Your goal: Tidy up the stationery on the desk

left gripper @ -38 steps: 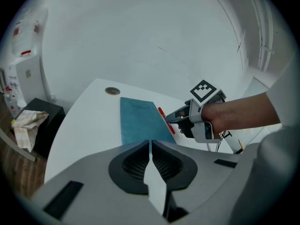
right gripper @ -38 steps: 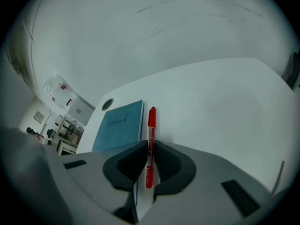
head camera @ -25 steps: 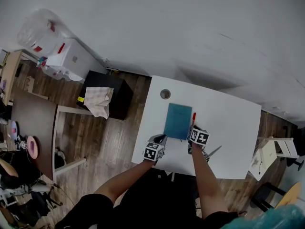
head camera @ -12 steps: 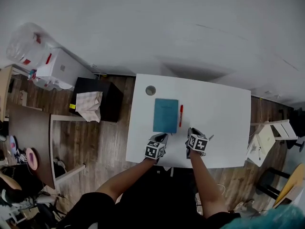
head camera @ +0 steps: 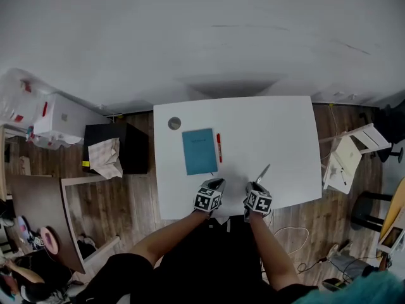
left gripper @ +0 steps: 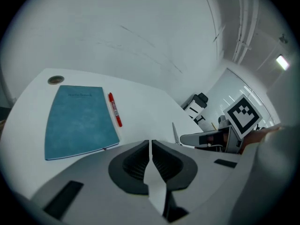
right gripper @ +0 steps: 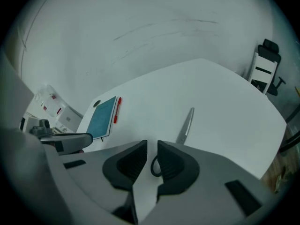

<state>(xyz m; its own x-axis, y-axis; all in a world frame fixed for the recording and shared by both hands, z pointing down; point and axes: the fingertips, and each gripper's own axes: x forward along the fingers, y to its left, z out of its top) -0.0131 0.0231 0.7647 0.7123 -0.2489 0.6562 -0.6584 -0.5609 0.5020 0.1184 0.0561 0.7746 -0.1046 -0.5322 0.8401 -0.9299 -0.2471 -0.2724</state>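
1. Head view: I see the white desk (head camera: 285, 132). The blue notebook (head camera: 199, 151) lies flat toward the left side. The red pen (head camera: 219, 147) lies just beside its right edge. My left claw (head camera: 216, 183) and right claw (head camera: 256, 187) are at the near edge of the desk, a little apart. The scissors (head camera: 262, 173) stick out of the right claw, with their tips pointing away from me.
2. Left gripper view: my left claw is squeezed almost all the way together. Nothing is between its jaws. The notebook and pen lie ahead, off to the left.
3. Right gripper view: my right claw is narrow and pinches the black handle loop of the scissors. The grey blades point forward over the bare desk. The notebook and pen are well apart from them, far to the left.
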